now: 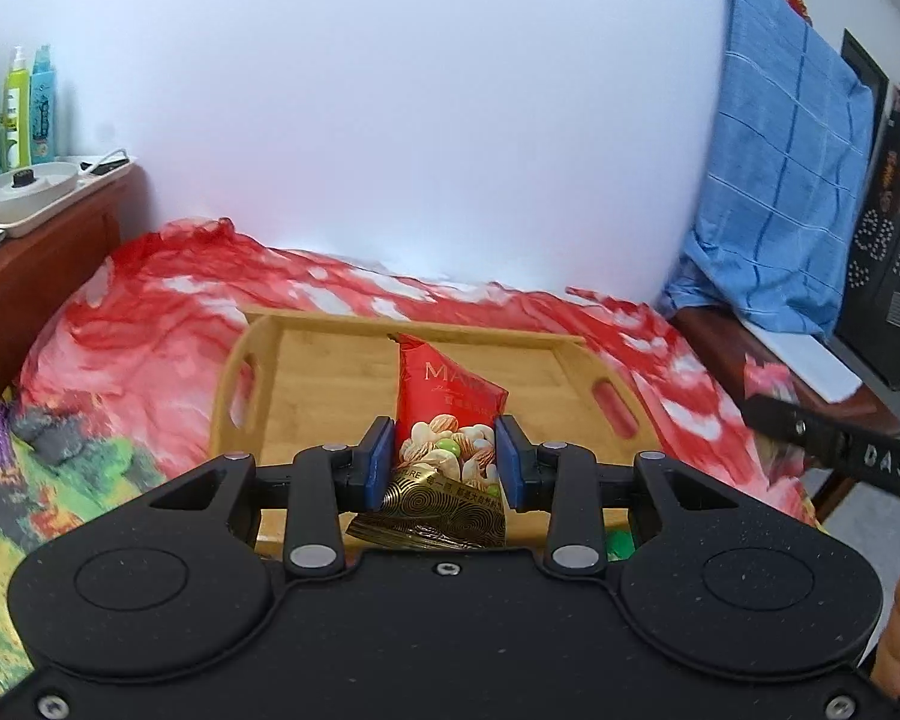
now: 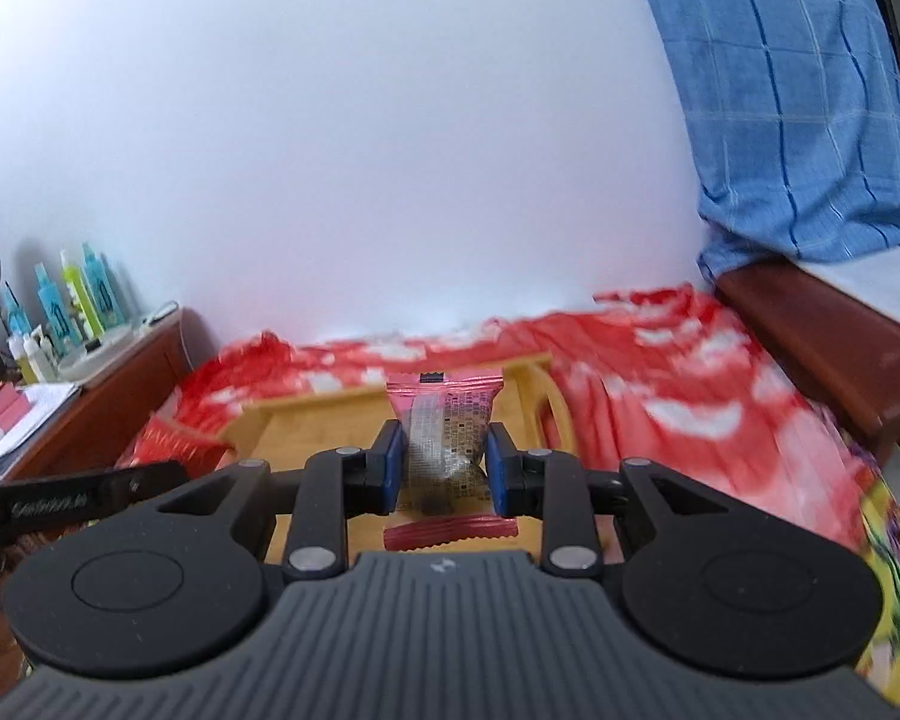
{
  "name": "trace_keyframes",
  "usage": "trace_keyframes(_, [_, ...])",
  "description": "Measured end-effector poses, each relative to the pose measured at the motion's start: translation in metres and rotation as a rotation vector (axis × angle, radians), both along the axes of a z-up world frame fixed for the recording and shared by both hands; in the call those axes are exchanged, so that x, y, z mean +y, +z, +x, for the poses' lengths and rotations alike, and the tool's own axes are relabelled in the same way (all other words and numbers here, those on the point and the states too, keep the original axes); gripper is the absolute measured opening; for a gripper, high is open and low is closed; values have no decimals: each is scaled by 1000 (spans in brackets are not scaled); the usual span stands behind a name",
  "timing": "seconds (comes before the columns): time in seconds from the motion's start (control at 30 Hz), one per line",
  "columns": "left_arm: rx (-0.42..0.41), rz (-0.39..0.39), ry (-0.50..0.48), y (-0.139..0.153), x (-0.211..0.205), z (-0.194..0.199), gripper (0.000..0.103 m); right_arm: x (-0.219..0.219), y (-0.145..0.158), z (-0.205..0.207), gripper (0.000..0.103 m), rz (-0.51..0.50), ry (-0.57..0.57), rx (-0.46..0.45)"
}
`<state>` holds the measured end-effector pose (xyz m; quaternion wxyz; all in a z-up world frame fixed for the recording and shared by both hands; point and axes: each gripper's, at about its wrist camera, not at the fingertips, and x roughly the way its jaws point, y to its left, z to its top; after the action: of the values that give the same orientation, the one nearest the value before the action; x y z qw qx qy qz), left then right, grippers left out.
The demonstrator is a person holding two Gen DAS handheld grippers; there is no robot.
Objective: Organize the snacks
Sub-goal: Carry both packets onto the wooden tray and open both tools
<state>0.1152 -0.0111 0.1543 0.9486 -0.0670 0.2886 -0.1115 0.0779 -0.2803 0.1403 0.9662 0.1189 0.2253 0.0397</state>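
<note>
The left hand-held gripper (image 1: 444, 459) clamps a red nut packet (image 1: 447, 420) and the right hand-held gripper (image 2: 442, 462) a pink snack packet (image 2: 447, 426), both aloft toward twelve o'clock over the bamboo tray (image 1: 342, 360), seemingly for placing inside.

A red snack pouch (image 1: 444, 420), printed with mixed nuts and a gold-and-black patterned band at its near end, is held upright above a bamboo tray (image 1: 330, 360) with cut-out handles. The tray is laid flat on a red-and-white cloth. A small pink snack packet (image 2: 447, 438), crimped at both ends and covered in fine print, is likewise held upright over the tray.
</note>
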Motion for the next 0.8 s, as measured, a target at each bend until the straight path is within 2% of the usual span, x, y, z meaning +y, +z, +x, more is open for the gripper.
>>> trace_keyframes(0.1, [10,5,13,-4,0,17,34,-1,-7,24,33,9,14,-13])
trace_keyframes(0.2, [35,-3,43,-12,-4,39,34,-4,-21,56,33,41,33,12])
trace_keyframes(0.33, [74,-54,64,-26,-11,71,34,-7,-43,92,33,97,56,94])
trace_keyframes(0.63, [167,-73,84,-61,-33,128,34,6,-73,146,33,37,127,223])
trace_keyframes(0.8, [221,-117,79,-79,-36,140,34,-4,-95,161,34,95,112,304])
